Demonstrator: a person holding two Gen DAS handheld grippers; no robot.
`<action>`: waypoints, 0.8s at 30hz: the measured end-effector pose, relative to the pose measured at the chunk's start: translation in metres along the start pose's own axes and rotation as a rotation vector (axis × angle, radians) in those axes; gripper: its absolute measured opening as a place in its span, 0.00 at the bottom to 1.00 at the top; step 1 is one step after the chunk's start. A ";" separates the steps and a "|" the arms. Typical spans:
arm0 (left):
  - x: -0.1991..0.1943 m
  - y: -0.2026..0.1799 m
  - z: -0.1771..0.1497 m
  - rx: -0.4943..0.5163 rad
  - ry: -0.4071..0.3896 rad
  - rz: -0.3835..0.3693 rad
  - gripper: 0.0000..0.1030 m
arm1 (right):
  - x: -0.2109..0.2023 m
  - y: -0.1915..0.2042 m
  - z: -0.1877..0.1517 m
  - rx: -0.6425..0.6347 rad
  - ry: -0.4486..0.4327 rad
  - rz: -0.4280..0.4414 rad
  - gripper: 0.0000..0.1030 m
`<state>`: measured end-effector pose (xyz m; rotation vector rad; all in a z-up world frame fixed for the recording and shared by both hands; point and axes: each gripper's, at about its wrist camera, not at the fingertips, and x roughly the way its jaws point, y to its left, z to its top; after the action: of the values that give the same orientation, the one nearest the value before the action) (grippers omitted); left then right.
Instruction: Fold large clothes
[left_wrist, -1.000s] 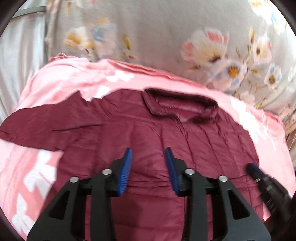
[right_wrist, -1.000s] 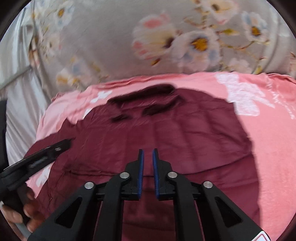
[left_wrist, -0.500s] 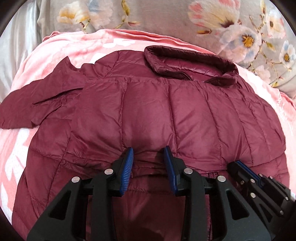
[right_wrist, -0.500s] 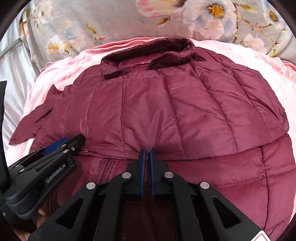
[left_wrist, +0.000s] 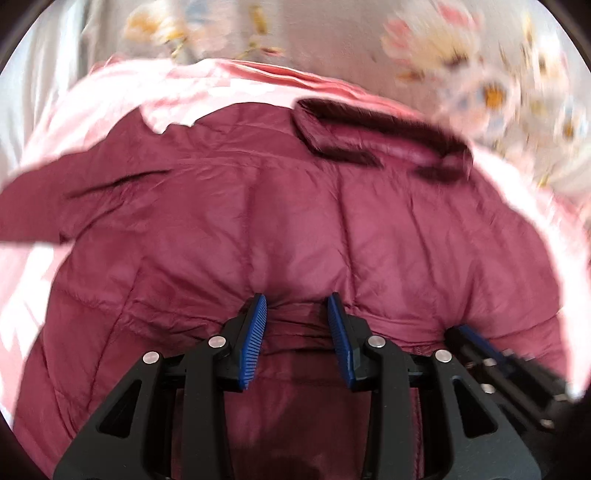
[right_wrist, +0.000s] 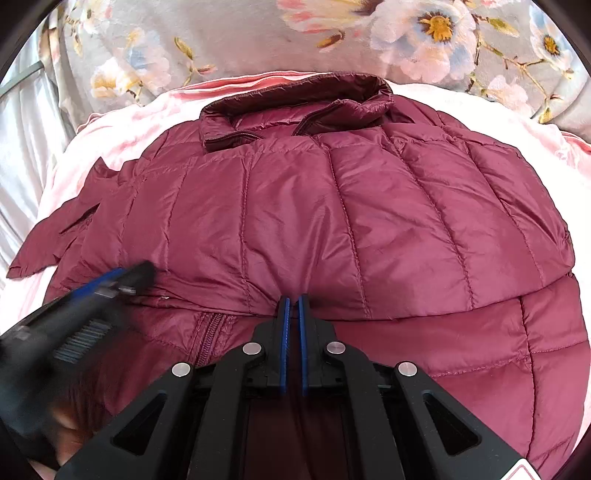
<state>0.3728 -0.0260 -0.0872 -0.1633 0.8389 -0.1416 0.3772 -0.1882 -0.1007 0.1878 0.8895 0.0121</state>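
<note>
Left wrist view blurred; lower hem hidden under both tongs. One maroon puffer jacket (right_wrist: 332, 221) lies folded on a pink blanket (right_wrist: 122, 122), collar at 12 o'clock, floral fabric (right_wrist: 221, 40) beyond. Right tongs (right_wrist: 293, 299) clenched on the jacket's folded edge. Left tongs (left_wrist: 297, 301) part-open astride that edge; grip unclear.

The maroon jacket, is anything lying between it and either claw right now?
Nothing visible does. The left claw and the right claw both sit right at the folded-over edge of the maroon jacket, and only the jacket's own fabric lies in front of them on the pink sheet.
</note>
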 end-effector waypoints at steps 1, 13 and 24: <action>-0.009 0.011 0.001 -0.035 -0.011 0.001 0.35 | 0.000 0.002 0.000 -0.007 -0.001 -0.009 0.02; -0.099 0.295 0.054 -0.525 -0.147 0.235 0.67 | -0.001 0.005 0.000 -0.025 -0.003 -0.032 0.02; -0.075 0.437 0.047 -0.886 -0.174 0.252 0.66 | -0.001 0.004 0.000 -0.029 -0.005 -0.039 0.03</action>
<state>0.3849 0.4199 -0.0893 -0.8831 0.6935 0.4882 0.3768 -0.1838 -0.0995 0.1431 0.8869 -0.0117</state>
